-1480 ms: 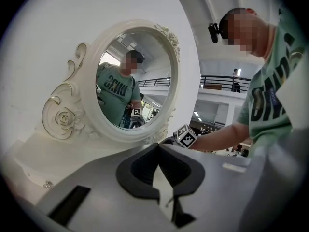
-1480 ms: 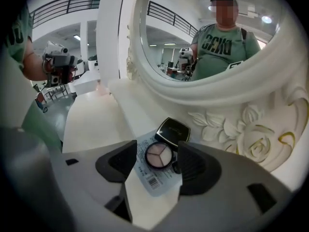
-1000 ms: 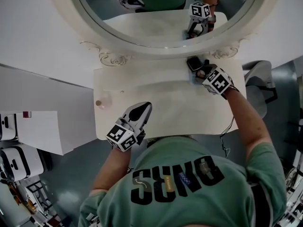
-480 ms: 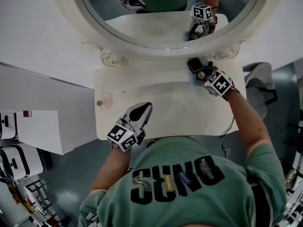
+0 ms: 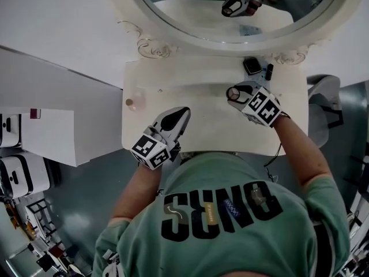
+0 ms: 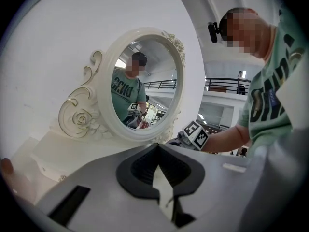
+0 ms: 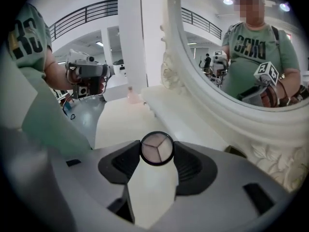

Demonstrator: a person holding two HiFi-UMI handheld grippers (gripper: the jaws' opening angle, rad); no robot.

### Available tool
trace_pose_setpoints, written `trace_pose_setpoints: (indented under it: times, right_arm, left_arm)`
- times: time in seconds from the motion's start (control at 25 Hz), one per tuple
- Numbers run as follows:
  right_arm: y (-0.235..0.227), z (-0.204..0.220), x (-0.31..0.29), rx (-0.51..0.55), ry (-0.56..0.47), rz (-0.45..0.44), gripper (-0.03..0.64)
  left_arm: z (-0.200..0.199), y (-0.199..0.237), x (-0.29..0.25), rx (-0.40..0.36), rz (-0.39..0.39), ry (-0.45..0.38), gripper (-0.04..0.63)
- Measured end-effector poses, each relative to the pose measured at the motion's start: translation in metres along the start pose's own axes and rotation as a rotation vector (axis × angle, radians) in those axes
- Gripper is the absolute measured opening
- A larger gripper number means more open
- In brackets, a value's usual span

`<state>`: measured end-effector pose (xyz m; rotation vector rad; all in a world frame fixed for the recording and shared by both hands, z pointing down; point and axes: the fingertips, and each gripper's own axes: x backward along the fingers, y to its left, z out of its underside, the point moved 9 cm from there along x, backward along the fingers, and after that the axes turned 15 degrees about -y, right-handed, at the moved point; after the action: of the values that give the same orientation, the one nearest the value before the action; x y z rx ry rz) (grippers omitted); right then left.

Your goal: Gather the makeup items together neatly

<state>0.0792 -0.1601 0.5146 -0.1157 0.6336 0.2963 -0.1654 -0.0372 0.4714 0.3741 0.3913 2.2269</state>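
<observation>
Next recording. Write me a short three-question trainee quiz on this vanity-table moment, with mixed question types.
1. True or false: the left gripper is clamped on a makeup item.
2. Multiple choice: what do the right gripper's jaws hold?
A) a round three-shade compact
B) a powder brush
C) a perfume bottle
3. Short answer: by the person's own sides, near which edge of the table does the small pinkish item sit?

Key
1. False. Its jaws are shut with nothing between them.
2. A.
3. The left edge, far from the black square compact and dark tube at the back right.
</observation>
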Motion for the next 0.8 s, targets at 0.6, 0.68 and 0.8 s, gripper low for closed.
trace_pose_setpoints:
  times: [0.6, 0.68, 0.8]
  right_arm:
    - [0.105, 0.048, -0.124, 0.050, 0.135, -0.141, 0.213]
    - [0.109, 0.055, -0.131, 0.060, 0.149, -0.133, 0.213]
    - [0.113, 0.064, -0.138, 0.072, 0.164, -0.119, 0.213]
  left_arm:
    - [0.005, 0.024, 0.087, 0.023, -0.126, 0.002, 0.009]
    - [0.005, 0.025, 0.092, 0.024, -0.131, 0.004, 0.009]
    - [0.004, 0.026, 0.098, 0.023, -0.137, 0.006, 0.009]
